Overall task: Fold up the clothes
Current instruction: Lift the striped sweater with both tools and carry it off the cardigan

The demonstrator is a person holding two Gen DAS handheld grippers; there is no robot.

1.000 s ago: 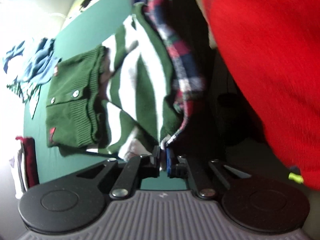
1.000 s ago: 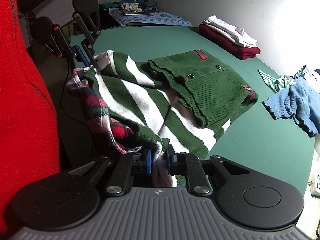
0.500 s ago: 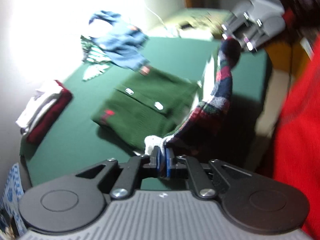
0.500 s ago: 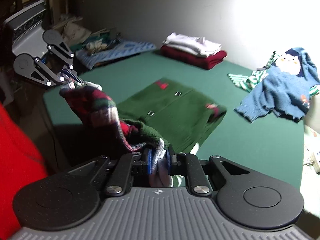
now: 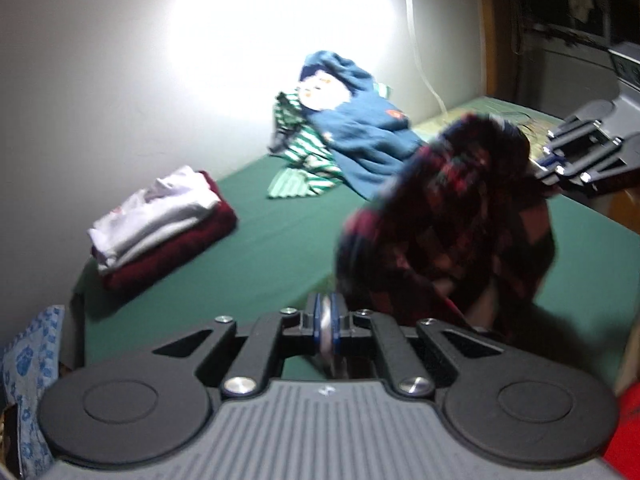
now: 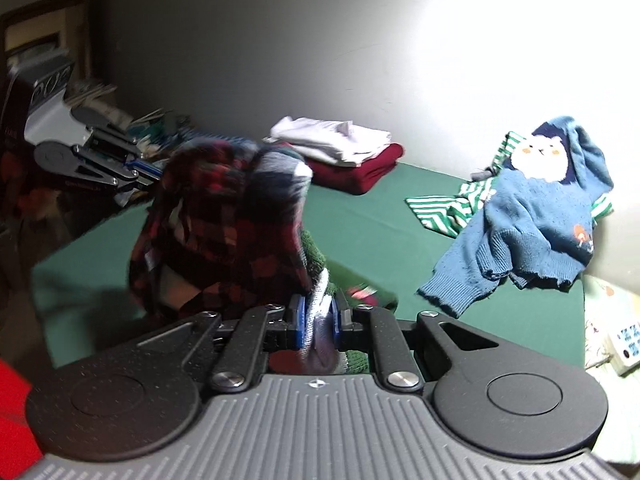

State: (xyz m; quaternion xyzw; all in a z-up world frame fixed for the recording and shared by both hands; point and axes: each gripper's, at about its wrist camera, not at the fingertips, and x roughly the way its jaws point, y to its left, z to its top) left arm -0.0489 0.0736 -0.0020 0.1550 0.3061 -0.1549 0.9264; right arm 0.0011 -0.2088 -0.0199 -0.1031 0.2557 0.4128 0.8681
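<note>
Jaws of both grippers pinch the bunched, blurred red-plaid garment (image 6: 224,240), its green-and-white striped side showing at the right gripper (image 6: 318,322).

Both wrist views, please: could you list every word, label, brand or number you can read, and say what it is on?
No text reads clearly in either view.
Dark box at the far left: pale lettering, too blurred to read.
White device at the table's right end: blue marks, too small to read.
Blue sweater: only pictures, no letters.

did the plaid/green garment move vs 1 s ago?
Yes. The garment, then spread flat on the green table, now hangs bunched above it, toward the folded stack, between both claws.
</note>
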